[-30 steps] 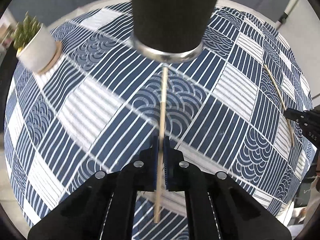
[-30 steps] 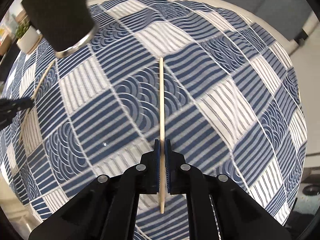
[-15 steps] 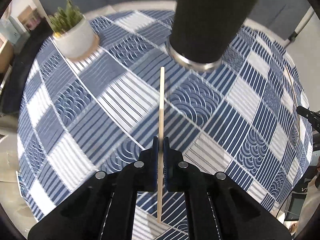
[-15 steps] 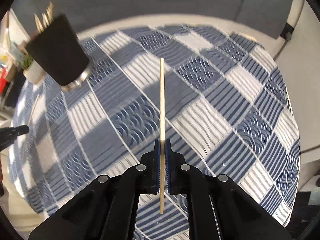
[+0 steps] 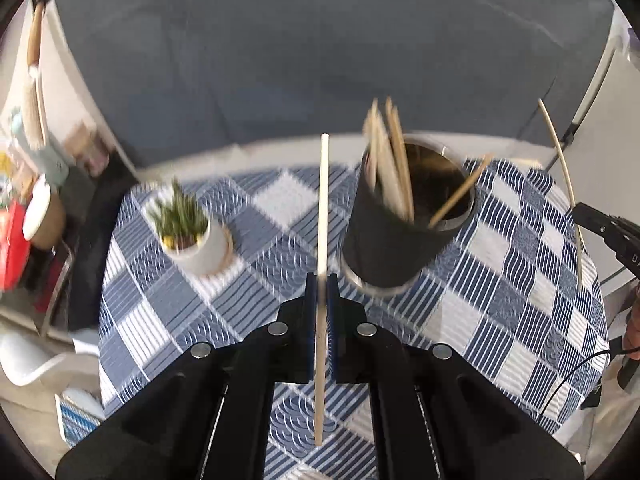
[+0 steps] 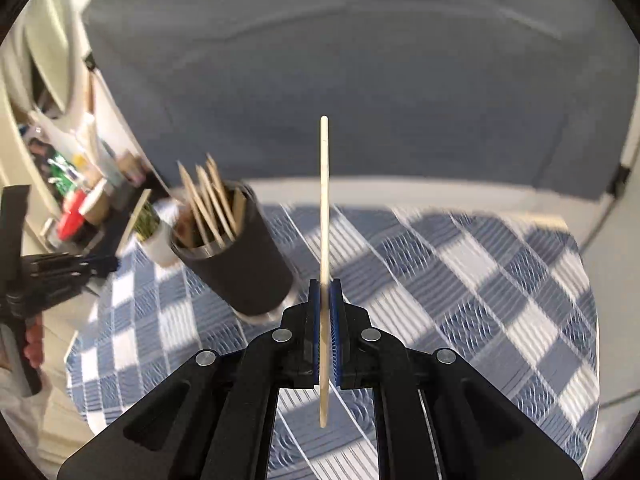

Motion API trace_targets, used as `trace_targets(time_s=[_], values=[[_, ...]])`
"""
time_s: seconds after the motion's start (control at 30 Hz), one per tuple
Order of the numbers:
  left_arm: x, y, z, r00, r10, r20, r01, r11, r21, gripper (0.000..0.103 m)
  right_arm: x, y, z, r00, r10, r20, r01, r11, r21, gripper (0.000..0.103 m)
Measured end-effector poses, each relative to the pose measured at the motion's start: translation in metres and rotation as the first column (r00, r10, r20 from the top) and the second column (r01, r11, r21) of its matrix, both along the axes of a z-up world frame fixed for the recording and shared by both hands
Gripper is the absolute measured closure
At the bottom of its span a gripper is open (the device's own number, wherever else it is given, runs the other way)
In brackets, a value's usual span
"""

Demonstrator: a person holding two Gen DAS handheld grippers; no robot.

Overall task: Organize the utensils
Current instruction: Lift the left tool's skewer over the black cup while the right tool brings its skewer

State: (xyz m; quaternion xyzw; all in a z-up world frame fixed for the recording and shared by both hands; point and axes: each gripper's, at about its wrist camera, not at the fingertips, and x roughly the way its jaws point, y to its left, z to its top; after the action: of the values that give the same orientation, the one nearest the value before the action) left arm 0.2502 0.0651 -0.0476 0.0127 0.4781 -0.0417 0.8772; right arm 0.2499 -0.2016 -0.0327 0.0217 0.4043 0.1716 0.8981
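Above a round table (image 5: 248,156) spread with a blue-and-white checked cloth (image 5: 520,304), two hand-held grippers each hold a single wooden chopstick clear of the surface. Seen from its own camera, the left gripper (image 5: 321,284) has its blue-padded jaws clamped on a pale chopstick (image 5: 322,208) that runs straight up the frame, its lower end sticking out behind the pads. Likewise the right gripper (image 6: 325,290) is closed tight on a second chopstick (image 6: 324,200), gripped below its middle, its tip reaching up against a grey sofa (image 6: 360,80) behind the table.

Between the two stands a black cup (image 5: 396,236) with a metal base and shiny inner wall, upright on the cloth. Several more sticks (image 5: 394,168) lean in a bundle against its far-left rim, and one (image 5: 460,192) lies slanted toward the right rim. From the right camera the same cup (image 6: 244,264) shows at left, with the bundle fanned above its mouth.

Left of the cup in the left view, a small green plant in a white pot (image 5: 196,240) sits on a round coaster. At that view's right edge the other gripper appears with its thin stick arching upward; part of a hand (image 5: 634,328) shows below it. Both pictures are blurred by motion.
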Motion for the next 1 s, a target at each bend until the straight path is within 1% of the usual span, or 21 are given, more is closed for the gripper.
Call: trace_targets(time_s=[0.1, 0.17, 0.27, 0.37, 0.43, 0.5, 0.6, 0.63, 0.7, 0.77, 0.83, 0.87, 0.93, 1.0], values=[[0.014, -0.008, 0.019, 0.998, -0.031, 0.062, 0.031, 1.000, -0.005, 0.098, 0.009, 0.012, 0.021, 0.997, 0.035, 0.067, -0.037, 0.999, 0.025, 0.098], [0.021, -0.013, 0.029, 0.996, -0.039, 0.080, 0.041, 0.999, -0.023, 0.098, 0.017, 0.020, 0.032, 0.993, 0.055, 0.102, -0.061, 0.997, 0.052, 0.098], [0.030, -0.018, 0.045, 0.992, -0.052, 0.111, 0.059, 0.996, -0.064, 0.098, 0.029, 0.030, 0.042, 0.989, 0.077, 0.122, -0.089, 0.992, 0.091, 0.098], [0.041, -0.022, 0.061, 0.982, -0.077, 0.171, 0.095, 0.991, -0.098, 0.098, 0.042, 0.039, 0.047, 0.987, 0.088, 0.134, -0.108, 0.982, 0.155, 0.098], [0.049, -0.024, 0.069, 0.971, -0.098, 0.217, 0.131, 0.981, -0.144, 0.098, 0.052, 0.047, 0.048, 0.981, 0.105, 0.161, -0.138, 0.968, 0.208, 0.098], [0.059, -0.026, 0.072, 0.956, -0.107, 0.274, 0.160, 0.970, -0.180, 0.098, 0.059, 0.055, 0.047, 0.974, 0.116, 0.192, -0.161, 0.959, 0.235, 0.098], [0.070, -0.027, 0.069, 0.933, -0.111, 0.341, 0.194, 0.956, -0.220, 0.098, 0.071, 0.063, 0.038, 0.969, 0.116, 0.220, -0.175, 0.945, 0.276, 0.098], [0.074, -0.027, 0.066, 0.922, -0.103, 0.372, 0.204, 0.948, -0.244, 0.098, 0.074, 0.065, 0.034, 0.969, 0.113, 0.222, -0.175, 0.942, 0.285, 0.098], [0.082, -0.026, 0.060, 0.913, -0.082, 0.400, 0.210, 0.935, -0.287, 0.098, 0.083, 0.070, 0.024, 0.974, 0.098, 0.205, -0.160, 0.936, 0.312, 0.098], [0.087, -0.026, 0.052, 0.908, -0.069, 0.413, 0.208, 0.931, -0.302, 0.098, 0.088, 0.075, 0.015, 0.975, 0.102, 0.199, -0.164, 0.932, 0.323, 0.098], [0.089, -0.027, 0.040, 0.905, -0.063, 0.421, 0.213, 0.923, -0.319, 0.098, 0.092, 0.082, 0.008, 0.973, 0.119, 0.197, -0.177, 0.935, 0.309, 0.098], [0.089, -0.027, 0.033, 0.901, -0.067, 0.428, 0.226, 0.915, -0.333, 0.098, 0.093, 0.085, 0.003, 0.973, 0.121, 0.196, -0.177, 0.939, 0.294, 0.098], [0.086, -0.030, 0.022, 0.893, -0.081, 0.443, 0.246, 0.911, -0.331, 0.098, 0.094, 0.088, -0.007, 0.974, 0.124, 0.191, -0.176, 0.941, 0.290, 0.098], [0.087, -0.034, 0.010, 0.896, -0.095, 0.434, 0.253, 0.912, -0.323, 0.098, 0.091, 0.091, -0.015, 0.971, 0.133, 0.198, -0.188, 0.938, 0.292, 0.098]])
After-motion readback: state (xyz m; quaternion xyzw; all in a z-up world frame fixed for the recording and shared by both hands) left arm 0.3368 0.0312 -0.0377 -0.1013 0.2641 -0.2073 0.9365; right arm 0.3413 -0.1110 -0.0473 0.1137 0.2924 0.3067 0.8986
